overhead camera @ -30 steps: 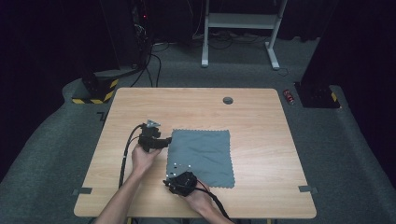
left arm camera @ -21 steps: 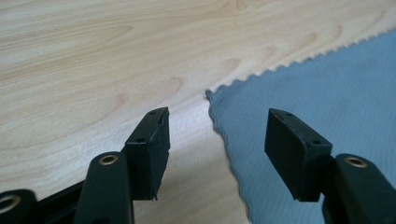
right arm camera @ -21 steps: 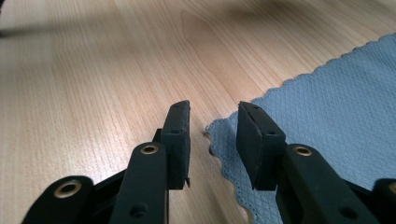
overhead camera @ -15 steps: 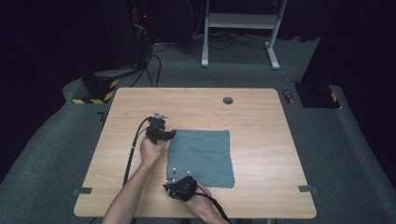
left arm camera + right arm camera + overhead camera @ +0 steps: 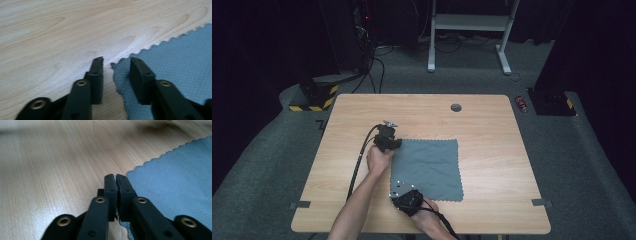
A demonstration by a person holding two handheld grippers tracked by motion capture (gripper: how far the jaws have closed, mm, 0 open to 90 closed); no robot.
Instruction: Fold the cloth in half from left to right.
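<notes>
A grey cloth (image 5: 427,169) with zigzag edges lies flat on the wooden counter (image 5: 492,125), a little toward the person's side of the middle. The left tool (image 5: 115,61) is at the far left corner of the cloth; its jaws stand narrowly apart, one jaw over the bare wood and the other over the cloth, with the corner between them. The right tool (image 5: 115,177) is at the near left corner, and its jaws are pressed together on the edge of the cloth. In the high view, the left hand (image 5: 379,159) holds its tool beside the cloth. A small dark round hole (image 5: 456,107) is in the counter near the far edge.
</notes>
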